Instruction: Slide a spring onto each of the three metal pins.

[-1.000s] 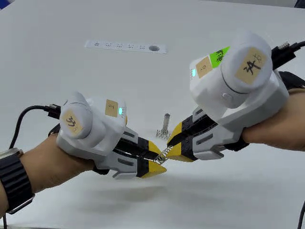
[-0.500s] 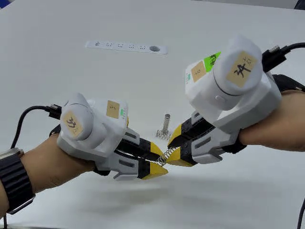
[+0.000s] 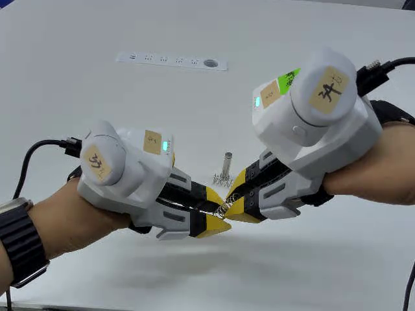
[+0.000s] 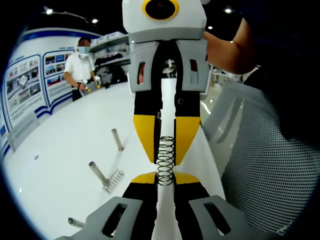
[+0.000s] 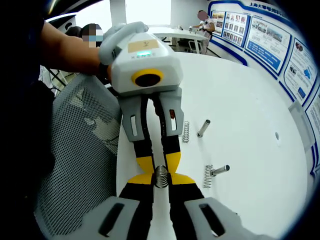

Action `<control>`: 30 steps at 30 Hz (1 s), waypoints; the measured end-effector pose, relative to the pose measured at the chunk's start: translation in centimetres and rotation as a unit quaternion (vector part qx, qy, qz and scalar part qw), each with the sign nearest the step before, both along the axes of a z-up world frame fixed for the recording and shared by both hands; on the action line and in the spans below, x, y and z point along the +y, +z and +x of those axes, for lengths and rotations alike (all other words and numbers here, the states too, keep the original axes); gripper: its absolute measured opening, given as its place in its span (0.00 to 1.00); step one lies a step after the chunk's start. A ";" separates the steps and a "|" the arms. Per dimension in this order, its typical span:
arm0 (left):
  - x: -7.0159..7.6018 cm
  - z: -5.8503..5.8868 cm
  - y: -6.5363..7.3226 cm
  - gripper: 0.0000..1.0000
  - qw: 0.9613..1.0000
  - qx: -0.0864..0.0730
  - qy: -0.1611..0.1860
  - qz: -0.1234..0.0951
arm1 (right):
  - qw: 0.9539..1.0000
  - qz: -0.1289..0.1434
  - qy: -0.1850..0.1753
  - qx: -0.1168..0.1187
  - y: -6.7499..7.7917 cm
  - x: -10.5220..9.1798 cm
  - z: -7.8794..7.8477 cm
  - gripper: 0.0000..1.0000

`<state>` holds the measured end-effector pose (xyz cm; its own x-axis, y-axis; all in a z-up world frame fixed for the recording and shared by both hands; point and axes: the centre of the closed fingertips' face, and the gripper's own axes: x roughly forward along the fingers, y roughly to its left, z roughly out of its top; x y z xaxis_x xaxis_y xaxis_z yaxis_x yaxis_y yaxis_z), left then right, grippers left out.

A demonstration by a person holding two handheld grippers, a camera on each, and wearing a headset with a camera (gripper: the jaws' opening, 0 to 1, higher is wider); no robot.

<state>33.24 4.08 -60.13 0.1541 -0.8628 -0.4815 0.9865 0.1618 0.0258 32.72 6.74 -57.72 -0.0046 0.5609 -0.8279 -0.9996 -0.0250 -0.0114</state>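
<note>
One small steel spring [image 3: 225,208] spans the gap between my two grippers above the white table [image 3: 97,103]. My left gripper [image 3: 219,218] is shut on its near end [image 4: 165,170], and my right gripper [image 3: 234,201] is shut on the other end [image 5: 160,176], tip to tip. A metal pin [image 3: 227,164] stands behind them with a spring [image 3: 222,182] at its base. In the left gripper view I see this pin [image 4: 98,173], another pin [image 4: 117,139] and a third pin [image 4: 75,221]. A loose spring [image 5: 186,131] lies beside a bare pin [image 5: 203,128].
A white power strip [image 3: 172,62] lies at the back of the table. A grey mesh chair [image 4: 260,150] stands by the table's edge. A person [image 4: 82,65] stands far behind. Black cables run from both grippers.
The two grippers have drawn a little closer together, and the left one has risen slightly. The spring still bridges their tips.
</note>
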 end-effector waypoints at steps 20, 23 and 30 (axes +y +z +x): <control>2.8 0.4 0.5 0.27 0.998 0.035 0.043 -0.005 | 0.999 -0.014 -0.032 -0.012 0.9 -2.6 2.0 0.12; 3.4 0.3 0.5 0.30 0.998 0.038 0.051 -0.005 | 0.999 -0.016 -0.039 -0.013 0.9 -3.1 2.3 0.12; 5.2 0.3 0.4 0.36 0.996 0.048 0.080 -0.011 | 0.998 -0.020 -0.055 -0.019 1.4 -4.3 3.5 0.12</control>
<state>33.55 9.31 -59.74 0.2436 -0.8412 -0.4827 0.9459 0.3160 -0.0732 36.25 2.45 -56.36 0.0882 0.5226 -0.8480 -0.9951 0.0846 -0.0514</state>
